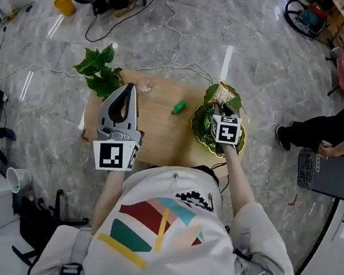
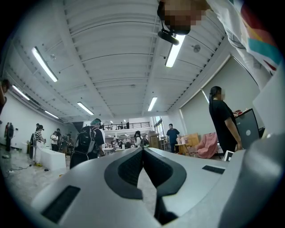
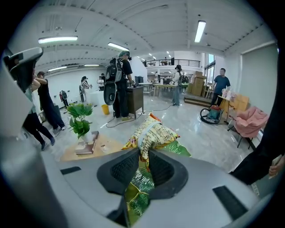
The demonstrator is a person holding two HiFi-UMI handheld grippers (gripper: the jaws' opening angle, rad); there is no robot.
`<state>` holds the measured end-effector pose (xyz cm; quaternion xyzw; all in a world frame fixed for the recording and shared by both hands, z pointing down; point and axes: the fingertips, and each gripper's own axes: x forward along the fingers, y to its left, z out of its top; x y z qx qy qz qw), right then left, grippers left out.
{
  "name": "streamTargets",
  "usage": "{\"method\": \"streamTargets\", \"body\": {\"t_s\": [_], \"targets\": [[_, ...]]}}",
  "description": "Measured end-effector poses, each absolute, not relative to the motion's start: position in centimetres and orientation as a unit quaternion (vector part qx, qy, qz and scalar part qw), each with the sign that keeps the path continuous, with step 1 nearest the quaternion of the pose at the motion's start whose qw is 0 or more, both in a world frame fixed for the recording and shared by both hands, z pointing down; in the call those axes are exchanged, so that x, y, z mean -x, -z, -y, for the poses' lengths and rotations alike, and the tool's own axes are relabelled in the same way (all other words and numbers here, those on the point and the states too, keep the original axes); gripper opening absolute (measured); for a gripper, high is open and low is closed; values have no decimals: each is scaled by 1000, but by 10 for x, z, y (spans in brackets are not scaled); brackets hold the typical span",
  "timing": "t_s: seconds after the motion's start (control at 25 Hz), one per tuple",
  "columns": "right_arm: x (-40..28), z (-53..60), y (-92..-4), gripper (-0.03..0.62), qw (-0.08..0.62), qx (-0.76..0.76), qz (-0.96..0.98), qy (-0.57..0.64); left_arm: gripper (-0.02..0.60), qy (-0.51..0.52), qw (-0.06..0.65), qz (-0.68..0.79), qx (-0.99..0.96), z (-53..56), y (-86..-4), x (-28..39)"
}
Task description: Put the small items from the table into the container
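Crinkly snack bag, glossy green dish

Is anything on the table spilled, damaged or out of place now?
Nothing stands out. The right gripper holds a snack packet at the green container; one small green item lies alone on the table.

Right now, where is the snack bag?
The snack bag is pinched in the right gripper, over the green bowl at the table's right end in the head view.
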<state>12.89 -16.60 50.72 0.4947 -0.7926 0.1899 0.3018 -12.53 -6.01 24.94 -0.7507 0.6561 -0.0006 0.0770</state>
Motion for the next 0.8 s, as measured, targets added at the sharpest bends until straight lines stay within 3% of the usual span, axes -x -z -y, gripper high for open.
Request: {"method": "streamTargets", "body": {"t_s": [0.12,0.16,0.2,0.24,0.68,0.72,0.76,0.8], "targets": [[-134,178,-498,77,244,-541,787,-170,8,3,76,-664,744,60,-250,135],[-137,184,-492,114,217,-563,782,-157,8,4,75,-667,742,60,-251,138],[-137,188,-489,206,204,-575,779,-146,8,5,74,-669,740,60,-252,141],[-135,189,-488,233,202,-576,779,-139,8,6,74,-671,738,60,-252,143],[-94,168,-419,231,143,-502,843,-133,8,5,72,-667,741,60,-255,135],[-91,164,-408,142,135,-494,849,-127,8,5,72,-666,743,60,-255,134],[-89,162,-396,11,125,-493,853,-118,8,5,72,-665,743,60,-255,133],[-87,160,-384,11,116,-492,856,-107,8,4,72,-665,744,59,-255,133]]}}
